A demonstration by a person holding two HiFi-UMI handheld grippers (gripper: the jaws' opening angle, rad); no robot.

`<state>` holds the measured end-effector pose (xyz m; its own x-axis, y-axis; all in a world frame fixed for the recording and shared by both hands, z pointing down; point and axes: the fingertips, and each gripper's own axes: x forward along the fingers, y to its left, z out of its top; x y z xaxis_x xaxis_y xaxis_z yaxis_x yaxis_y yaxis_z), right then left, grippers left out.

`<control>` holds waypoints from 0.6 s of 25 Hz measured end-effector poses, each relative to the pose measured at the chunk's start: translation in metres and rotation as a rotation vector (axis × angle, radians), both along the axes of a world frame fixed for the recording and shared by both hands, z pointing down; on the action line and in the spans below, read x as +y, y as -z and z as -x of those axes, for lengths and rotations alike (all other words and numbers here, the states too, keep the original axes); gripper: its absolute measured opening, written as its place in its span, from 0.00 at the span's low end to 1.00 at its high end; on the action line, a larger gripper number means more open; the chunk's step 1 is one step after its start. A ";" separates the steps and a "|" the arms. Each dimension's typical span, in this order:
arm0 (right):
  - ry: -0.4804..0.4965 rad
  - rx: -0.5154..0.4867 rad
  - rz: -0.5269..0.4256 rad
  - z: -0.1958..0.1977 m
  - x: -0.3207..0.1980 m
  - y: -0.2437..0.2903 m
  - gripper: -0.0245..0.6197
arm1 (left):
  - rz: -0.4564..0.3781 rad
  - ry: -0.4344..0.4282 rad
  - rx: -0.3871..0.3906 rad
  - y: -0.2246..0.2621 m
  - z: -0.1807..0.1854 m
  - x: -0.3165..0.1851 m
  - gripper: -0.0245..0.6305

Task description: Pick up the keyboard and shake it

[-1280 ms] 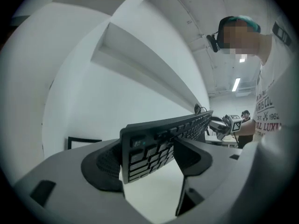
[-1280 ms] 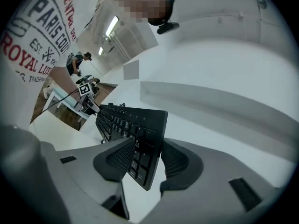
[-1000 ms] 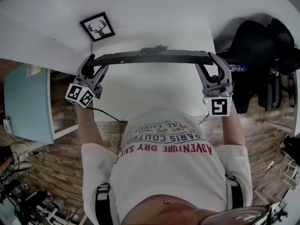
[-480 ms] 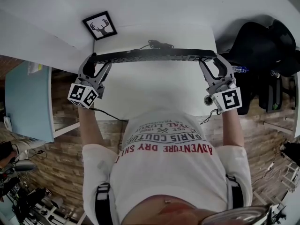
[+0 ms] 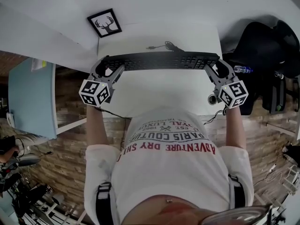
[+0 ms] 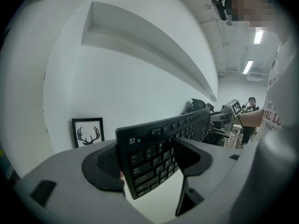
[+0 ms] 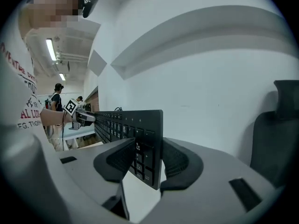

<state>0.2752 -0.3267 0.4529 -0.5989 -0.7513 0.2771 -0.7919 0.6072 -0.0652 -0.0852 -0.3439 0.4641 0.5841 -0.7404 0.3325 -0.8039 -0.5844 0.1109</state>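
A black keyboard (image 5: 159, 60) hangs level above the white table (image 5: 159, 95), its key face turned up toward the head camera. My left gripper (image 5: 107, 66) is shut on its left end, and my right gripper (image 5: 213, 65) is shut on its right end. In the left gripper view the keyboard (image 6: 180, 129) stands tilted, with the gripper (image 6: 145, 164) pinching its corner from both sides. In the right gripper view the gripper (image 7: 147, 158) clamps the keyboard (image 7: 126, 125) end-on between both ribbed pads. The keyboard's cable (image 5: 165, 46) trails onto the table behind it.
A framed deer picture (image 5: 104, 23) stands at the table's back left, against the white wall. A black chair (image 5: 262, 46) sits to the right of the table. A light blue panel (image 5: 30, 97) is off to the left. A person stands far off (image 7: 57, 97).
The keyboard has tipped from edge-on to showing its keys and has come slightly nearer to me. Both grippers have rolled with it and kept their grip.
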 end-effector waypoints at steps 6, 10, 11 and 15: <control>0.006 -0.016 0.053 -0.001 0.009 -0.024 0.33 | 0.038 0.000 -0.024 -0.016 -0.002 0.009 0.53; 0.011 -0.011 0.048 -0.001 0.009 -0.024 0.33 | 0.027 0.005 -0.026 -0.015 -0.001 0.011 0.53; 0.011 -0.012 0.051 -0.001 0.008 -0.024 0.33 | 0.025 0.006 -0.027 -0.014 -0.001 0.011 0.53; 0.013 -0.015 0.062 -0.002 0.008 -0.026 0.33 | 0.020 0.009 -0.033 -0.014 -0.002 0.012 0.53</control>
<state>0.2770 -0.3186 0.4790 -0.6130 -0.7253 0.3133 -0.7826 0.6117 -0.1150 -0.0832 -0.3319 0.4777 0.5656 -0.7388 0.3664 -0.8127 -0.5748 0.0955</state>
